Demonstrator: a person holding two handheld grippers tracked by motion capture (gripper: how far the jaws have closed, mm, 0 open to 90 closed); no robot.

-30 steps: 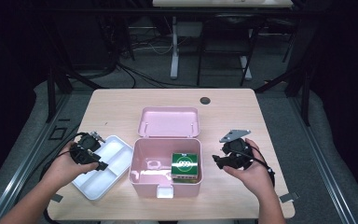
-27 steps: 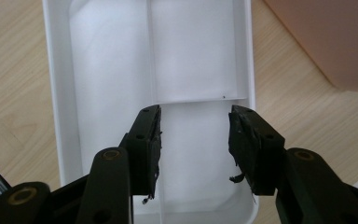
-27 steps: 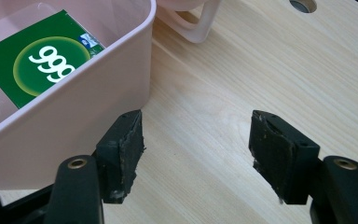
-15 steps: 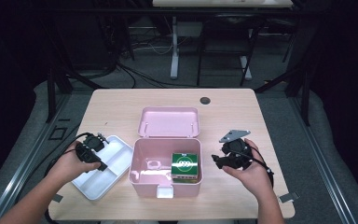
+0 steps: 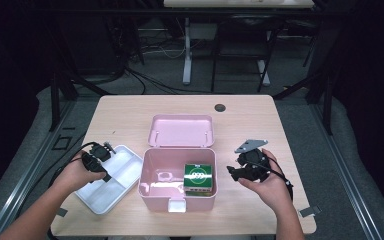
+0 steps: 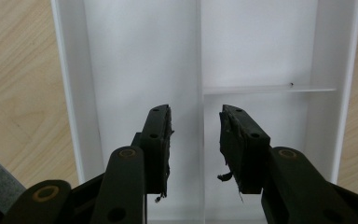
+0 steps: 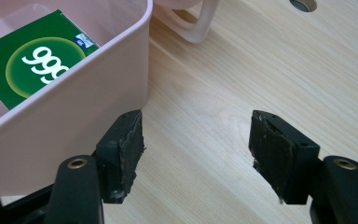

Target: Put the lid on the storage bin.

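The white tray (image 5: 111,184) lies touching the left side of the pink box (image 5: 177,177), which stands open with its lid (image 5: 181,131) laid flat just behind it. A green carton (image 5: 198,176) sits in the right half of the box.

The left gripper (image 6: 195,135) hangs over the tray with its jaws straddling the centre divider. They have just been closing, yet a gap remains and the pads press on nothing. The right gripper (image 7: 196,135) rests to the right of the box, jaws apart and empty, its left pad close beside the box wall.

Risks, as judged:
- The divider is thin. A grip placed off-centre could slip, or tip the light tray on lifting.
- The tray touches the box, so a sideways pull may drag against the box wall.
- The right gripper's nearness to the box leaves little margin; a small drift could nudge it.

Open table (image 5: 130,112) lies behind the tray and right of the box. The tray's front corner sits near the table edge.
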